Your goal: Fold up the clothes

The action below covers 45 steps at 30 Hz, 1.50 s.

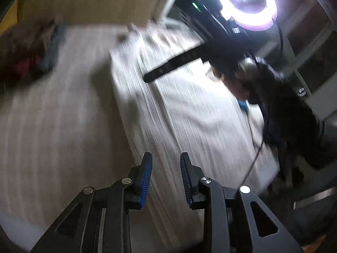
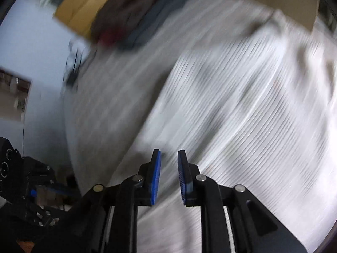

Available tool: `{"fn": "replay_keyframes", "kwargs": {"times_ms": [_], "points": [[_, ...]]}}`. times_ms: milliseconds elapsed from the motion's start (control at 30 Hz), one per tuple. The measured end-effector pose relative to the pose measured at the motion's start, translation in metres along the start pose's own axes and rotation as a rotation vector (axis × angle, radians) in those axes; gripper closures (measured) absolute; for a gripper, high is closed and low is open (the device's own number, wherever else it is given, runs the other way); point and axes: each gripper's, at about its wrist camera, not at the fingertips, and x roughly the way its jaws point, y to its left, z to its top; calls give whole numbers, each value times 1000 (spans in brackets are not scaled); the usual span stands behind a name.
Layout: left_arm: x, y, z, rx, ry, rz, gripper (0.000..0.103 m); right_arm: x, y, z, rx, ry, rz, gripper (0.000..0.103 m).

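Observation:
A white ribbed garment (image 1: 189, 109) lies spread flat on the pale bedcover (image 1: 52, 126); everything is blurred. My left gripper (image 1: 166, 156) hovers over the garment's near edge, open, with nothing between its blue pads. In the same view the right gripper's black fingers (image 1: 168, 65) reach over the garment's far part, held by a person's hand (image 1: 231, 80). In the right wrist view my right gripper (image 2: 169, 151) hangs above the white garment (image 2: 242, 105), its jaws a little apart and empty. The left gripper's black frame (image 2: 31, 181) shows at the lower left.
A heap of dark, red and blue clothes (image 1: 31, 52) (image 2: 130, 21) lies at the far end of the bedcover. A bright ring light (image 1: 250, 2) stands beyond the bed. A brown cardboard box (image 2: 84, 6) sits behind the heap. A person's dark sleeve (image 1: 284, 109) is at the right.

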Motion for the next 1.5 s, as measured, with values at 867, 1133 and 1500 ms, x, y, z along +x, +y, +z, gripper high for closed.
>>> {"fn": "replay_keyframes", "kwargs": {"times_ms": [867, 1133, 1500], "points": [[41, -7, -87, -158, -110, 226, 58, -3, 43, 78, 227, -169, -335, 57], [43, -10, -86, -155, -106, 249, 79, 38, 21, 112, 246, -67, -410, 54], [42, -20, -80, -126, -120, 200, 91, 18, 10, 91, 224, -129, -364, 96]]}}
